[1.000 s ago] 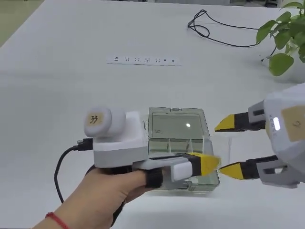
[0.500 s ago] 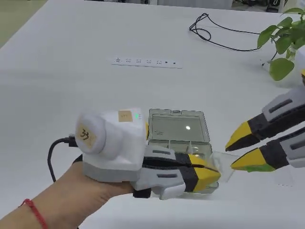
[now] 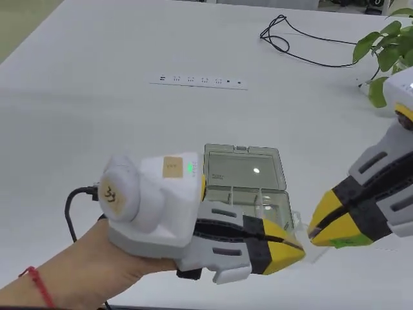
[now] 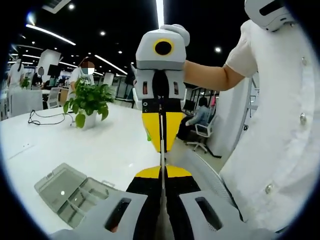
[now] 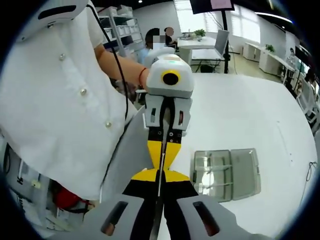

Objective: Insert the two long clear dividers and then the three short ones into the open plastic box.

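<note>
The open clear plastic box lies on the white table, its lid folded back flat; partitions show inside it. The box also appears in the left gripper view and in the right gripper view. My left gripper and right gripper meet tip to tip just past the box's right front corner. A thin clear divider sits between them, edge-on in the left gripper view. Both pairs of jaws are shut on it. The right gripper faces my left one, and the left gripper faces my right one.
A white power strip lies across the table behind the box. A black cable loops at the far right, beside a potted plant. The table's near edge runs just below the grippers. My white shirt is close behind.
The right gripper, open a second ago, has moved in leftward and closed onto the clear divider held by the left gripper. The left gripper has rolled and shifted slightly toward me.
</note>
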